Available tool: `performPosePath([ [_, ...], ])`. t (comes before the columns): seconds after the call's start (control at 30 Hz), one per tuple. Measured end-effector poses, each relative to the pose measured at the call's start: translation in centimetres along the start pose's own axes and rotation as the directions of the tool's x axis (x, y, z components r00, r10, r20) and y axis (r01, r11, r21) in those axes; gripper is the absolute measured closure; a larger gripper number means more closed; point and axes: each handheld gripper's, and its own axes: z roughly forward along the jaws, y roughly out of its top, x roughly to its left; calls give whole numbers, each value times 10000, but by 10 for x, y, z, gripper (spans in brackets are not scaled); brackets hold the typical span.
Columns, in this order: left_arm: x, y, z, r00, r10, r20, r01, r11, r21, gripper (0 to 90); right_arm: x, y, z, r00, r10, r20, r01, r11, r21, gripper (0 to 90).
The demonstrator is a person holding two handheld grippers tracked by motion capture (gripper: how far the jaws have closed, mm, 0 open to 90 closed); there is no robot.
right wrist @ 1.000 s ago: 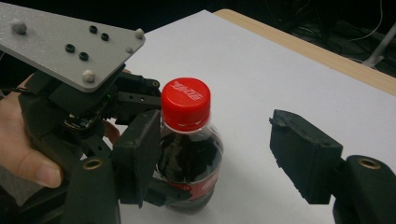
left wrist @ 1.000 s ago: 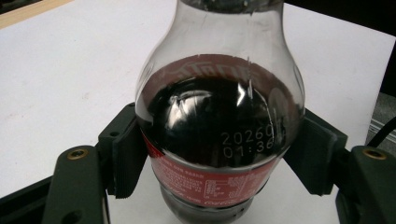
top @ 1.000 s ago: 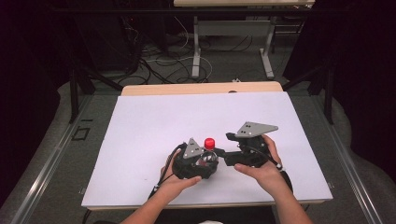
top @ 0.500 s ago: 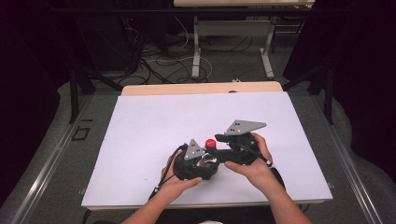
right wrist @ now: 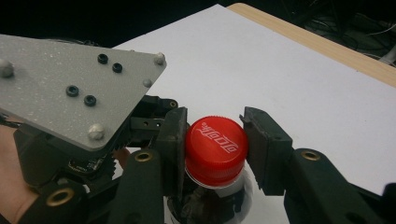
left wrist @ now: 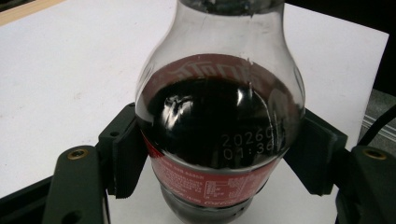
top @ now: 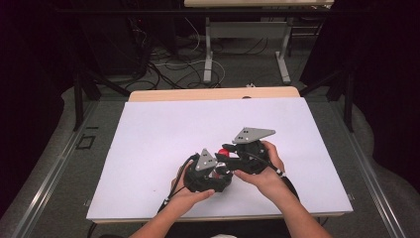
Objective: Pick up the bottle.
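Red cap (right wrist: 216, 144), white lettering; dark cola bottle (left wrist: 219, 126)

We see the white table (top: 148, 148) evenly lit from above against dark surroundings; glare streaks the bottle (left wrist: 219, 116), and all frames appear slightly soft.

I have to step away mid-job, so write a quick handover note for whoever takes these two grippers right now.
Left gripper: shut on the cola bottle, holding its body upright on the white table.
Right gripper: jaws have just been closing on the red cap; the pads now press both its sides.
Done: bottle steadied, cap gripped.
Left: cap is not yet off; probably twist it loose next and lift it away.
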Motion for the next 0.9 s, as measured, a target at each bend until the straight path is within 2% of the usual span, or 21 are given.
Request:
performPosePath([
  [0.1, 1, 0, 0, 10000, 84, -24, -84, 10000, 46, 301, -1, 1, 0, 9999, -114, -111, 114, 9999, 32, 610],
  [0.2, 0, 0, -1, 10000, 72, -12, -72, 10000, 3, 302, -4, 2, 0, 9990, -175, -422, 184, 9996, 218, 612],
  [0.27, 1, 1, -2, 9999, 121, 66, -122, 9999, 112, 302, -6, 3, 0, 9978, -387, -530, 397, 9991, 174, 613],
  [0.3, 1, 0, -1, 9999, 104, -27, -104, 9999, -11, 302, -7, 4, 0, 9966, -455, -688, 473, 9986, 249, 613],
  [0.33, 1, 1, -2, 10000, 85, -45, -85, 9999, 80, 302, -8, 5, 0, 9954, -506, -817, 528, 9983, 248, 614],
  [0.4, 1, 1, -4, 10000, 42, 66, -42, 10000, -2, 303, -12, 6, 0, 9913, -609, -1165, 643, 9976, 254, 614],
  [0.5, 1, 2, -6, 9998, 128, 123, -127, 9999, -63, 303, -17, 10, 0, 9807, -958, -1706, 1040, 9938, 402, 615],
  [0.53, 1, 2, -6, 9998, 128, 123, -127, 9999, -63, 303, -19, 11, 0, 9761, -1064, -1897, 1139, 9931, 292, 615],
  [0.57, 2, 3, -7, 9995, 133, 293, -130, 9998, -134, 303, -20, 13, 0, 9705, -1187, -2099, 1274, 9914, 284, 615],
  [0.63, 1, 4, -10, 9987, 148, 479, -138, 9997, -219, 302, -24, 17, -2, 9545, -1511, -2571, 1666, 9852, 397, 615],
  [0.67, 2, 5, -12, 9977, 177, 656, -171, 9998, -106, 302, -25, 19, -2, 9448, -1635, -2840, 1807, 9829, 351, 615],
  [0.7, 1, 6, -11, 9981, 236, 569, -220, 9993, -289, 302, -27, 21, -2, 9349, -1881, -3011, 2060, 9781, 284, 615],
  [0.73, 1, 7, -13, 9976, 291, 624, -279, 9994, -208, 302, -28, 23, -3, 9238, -2035, -3243, 2254, 9738, 309, 615],
  [0.77, 1, 7, -13, 9976, 308, 622, -295, 9993, -222, 302, -29, 24, -4, 9180, -2064, -3387, 2304, 9726, 318, 615],
  [0.9, -1, 7, -13, 9981, 321, 528, -308, 9992, -253, 302, -28, 25, -5, 9156, -2151, -3397, 2390, 9706, 296, 614],
])
